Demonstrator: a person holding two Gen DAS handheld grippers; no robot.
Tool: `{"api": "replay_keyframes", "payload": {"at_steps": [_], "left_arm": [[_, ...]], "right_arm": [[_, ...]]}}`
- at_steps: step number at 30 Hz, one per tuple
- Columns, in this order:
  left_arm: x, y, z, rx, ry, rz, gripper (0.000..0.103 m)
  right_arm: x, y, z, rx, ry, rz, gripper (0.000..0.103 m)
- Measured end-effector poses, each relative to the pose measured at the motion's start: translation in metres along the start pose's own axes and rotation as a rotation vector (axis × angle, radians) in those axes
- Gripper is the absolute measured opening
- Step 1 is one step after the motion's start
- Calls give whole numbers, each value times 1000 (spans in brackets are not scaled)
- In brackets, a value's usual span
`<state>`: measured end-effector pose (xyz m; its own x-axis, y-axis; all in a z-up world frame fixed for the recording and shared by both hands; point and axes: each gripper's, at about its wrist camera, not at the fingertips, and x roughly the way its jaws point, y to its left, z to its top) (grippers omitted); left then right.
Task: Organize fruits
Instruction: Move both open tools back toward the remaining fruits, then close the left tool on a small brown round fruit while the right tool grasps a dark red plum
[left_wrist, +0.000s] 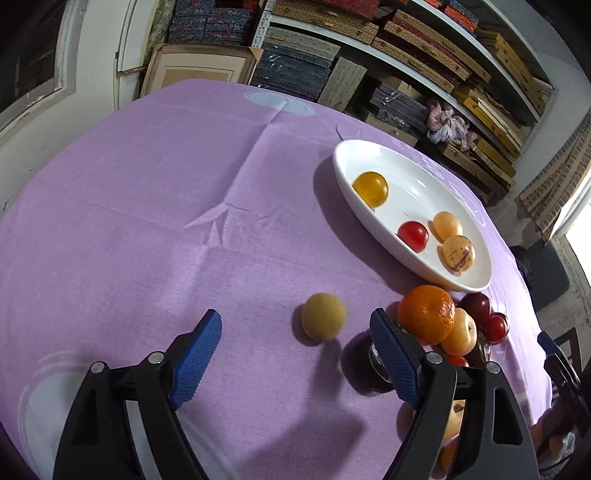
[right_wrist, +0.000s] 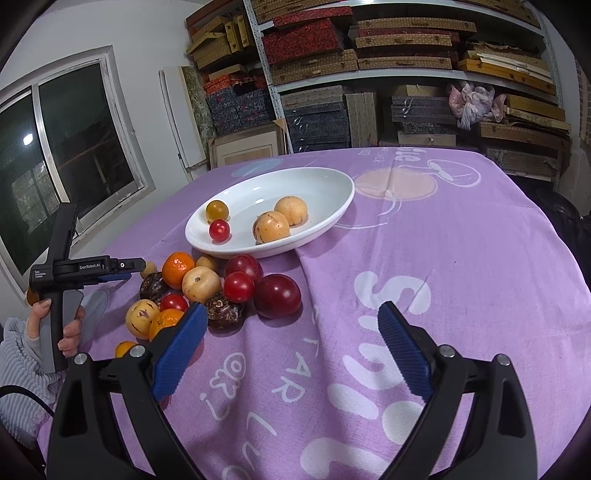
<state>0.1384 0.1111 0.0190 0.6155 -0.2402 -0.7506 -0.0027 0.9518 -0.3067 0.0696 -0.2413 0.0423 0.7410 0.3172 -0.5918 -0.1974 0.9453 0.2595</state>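
A white oval dish (left_wrist: 373, 218) (right_wrist: 325, 184) on the purple cloth holds several small fruits: a yellow tomato (left_wrist: 370, 188), a red tomato (right_wrist: 219, 230) and two tan fruits. A pile of loose fruits lies before the dish, with an orange (left_wrist: 426, 314) (right_wrist: 178, 269), tan fruits, red tomatoes, dark plums (right_wrist: 277, 295) and dark brown fruits. My left gripper (left_wrist: 295, 350) is open, with a small tan round fruit (left_wrist: 323, 316) just ahead between its fingers. My right gripper (right_wrist: 291, 343) is open and empty over bare cloth, right of the pile.
The table is round, its cloth edge falling off at left and far side. Shelves of stacked boxes (right_wrist: 369, 74) stand behind it, and a window (right_wrist: 55, 147) is at the left. A dark chair (left_wrist: 561, 354) stands at the table's right edge.
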Motion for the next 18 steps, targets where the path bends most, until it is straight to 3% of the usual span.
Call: {"api": "replay_keyframes", "payload": {"at_steps": [7,9,11,18], "left_arm": [[7,2,5,-31,-5,-12,78],[8,4,6,-44,-2,-17,67],[10,4,5,-51,16,-43,41],[7,-10,-1,10,1,-34,38]], "right_arm": [[0,1,-1,2,4,1,92],[0,0,-1,3,2,-1,92],[-1,0,-1,5,0,-2,92],[-1,-2,-2,10,5,-1,92]]}}
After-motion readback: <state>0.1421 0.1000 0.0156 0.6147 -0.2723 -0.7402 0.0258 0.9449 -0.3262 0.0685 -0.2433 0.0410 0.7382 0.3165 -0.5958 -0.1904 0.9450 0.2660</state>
